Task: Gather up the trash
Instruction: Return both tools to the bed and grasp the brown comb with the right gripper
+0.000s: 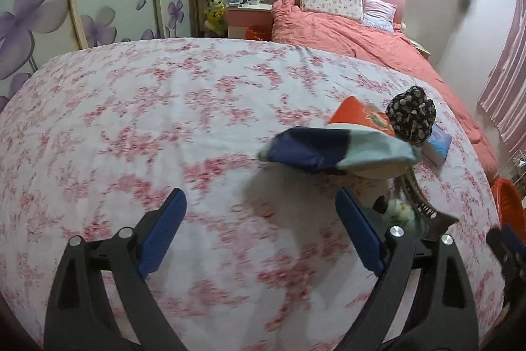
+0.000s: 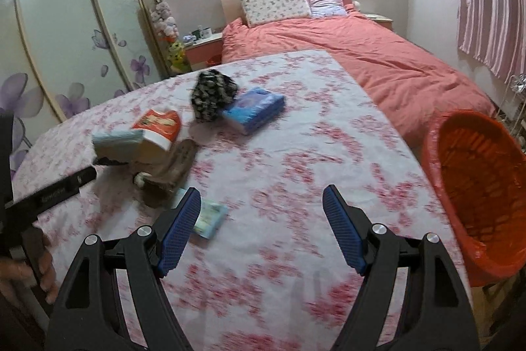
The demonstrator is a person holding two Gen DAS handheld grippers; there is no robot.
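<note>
Several bits of trash lie on a table with a pink floral cloth: an orange-and-white packet, a pale blue-green packet, a black floral crumpled thing, a blue tissue pack, a brown crumpled wrapper and a small light-green packet. My right gripper is open and empty, just right of the green packet. My left gripper is open and empty, below a blue-and-teal packet. The orange packet and floral thing lie behind it.
An orange-red basket with a red liner stands at the table's right edge. A bed with a coral duvet lies behind the table. A wardrobe with purple flowers is on the left, and a nightstand stands beside the bed.
</note>
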